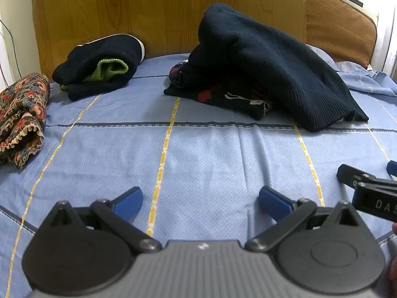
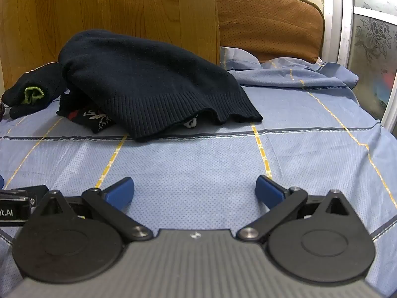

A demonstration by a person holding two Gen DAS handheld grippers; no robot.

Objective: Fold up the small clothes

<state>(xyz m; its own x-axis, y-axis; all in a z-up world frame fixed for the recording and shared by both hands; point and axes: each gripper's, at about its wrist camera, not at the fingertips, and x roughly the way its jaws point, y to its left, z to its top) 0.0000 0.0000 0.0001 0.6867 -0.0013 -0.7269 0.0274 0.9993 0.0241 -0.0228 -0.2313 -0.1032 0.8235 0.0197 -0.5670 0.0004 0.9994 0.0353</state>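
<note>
We hold both tools low over the blue checked bedsheet [image 1: 203, 154], side by side and tipped downward toward it. Our left gripper [image 1: 201, 201] has its blue-padded fingers [image 1: 129, 200] spread as wide as they go, with only bare sheet between them. Our right gripper [image 2: 194, 191] stands just the same, jaws fully apart and nothing in its grasp; its black linkage shows at the right edge of the left wrist view, just beside our left tool.

Ahead of both tools, well apart from the fingertips, lies a heaped navy knit sweater [image 2: 148, 82], its ribbed hem facing us. It rests draped over a dark patterned garment with red and white motifs [image 1: 223, 96], which pokes out beneath it on the left. Farther ahead and to the left of our left gripper sits a rolled dark garment with a green cuff [image 1: 104, 67], and at the far left a bundled floral cloth [image 1: 22, 116]. Behind the clothes rises a wooden headboard [image 1: 148, 10], with a brown cushion [image 2: 268, 22] beyond to the right.
</note>
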